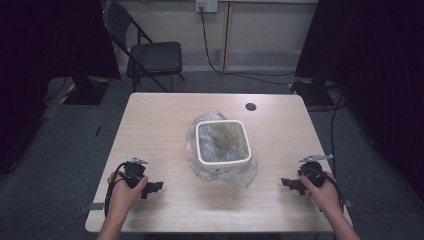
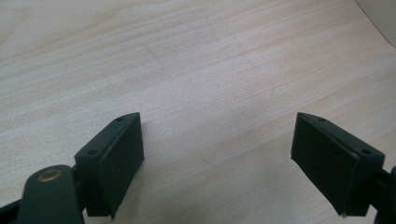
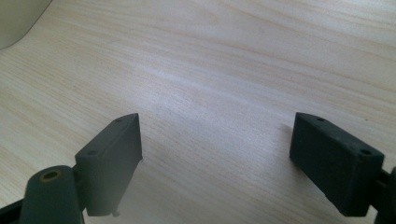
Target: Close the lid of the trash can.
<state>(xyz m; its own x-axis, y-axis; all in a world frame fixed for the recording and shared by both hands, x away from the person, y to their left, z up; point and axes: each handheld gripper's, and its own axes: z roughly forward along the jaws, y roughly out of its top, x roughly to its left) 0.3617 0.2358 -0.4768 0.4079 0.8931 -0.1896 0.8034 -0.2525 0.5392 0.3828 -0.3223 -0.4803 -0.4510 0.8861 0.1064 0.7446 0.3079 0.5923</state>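
Observation:
A white square bin [image 1: 223, 143] lined with a clear plastic bag [image 1: 241, 172] stands at the middle of the light wooden table [image 1: 160, 120]. Something brownish lies inside it. My left gripper [image 1: 152, 188] rests near the front left of the table, held in a hand, pointing right toward the bin. Its jaws stand wide apart over bare wood in the left gripper view [image 2: 218, 163]. My right gripper [image 1: 290, 184] rests at the front right, pointing left toward the bin. Its jaws are likewise wide apart with nothing between them [image 3: 217, 163].
A small dark round mark [image 1: 250, 106] sits near the table's far edge. A black folding chair [image 1: 150, 57] stands behind the table on the grey floor. Black stands and cables flank the table on both sides.

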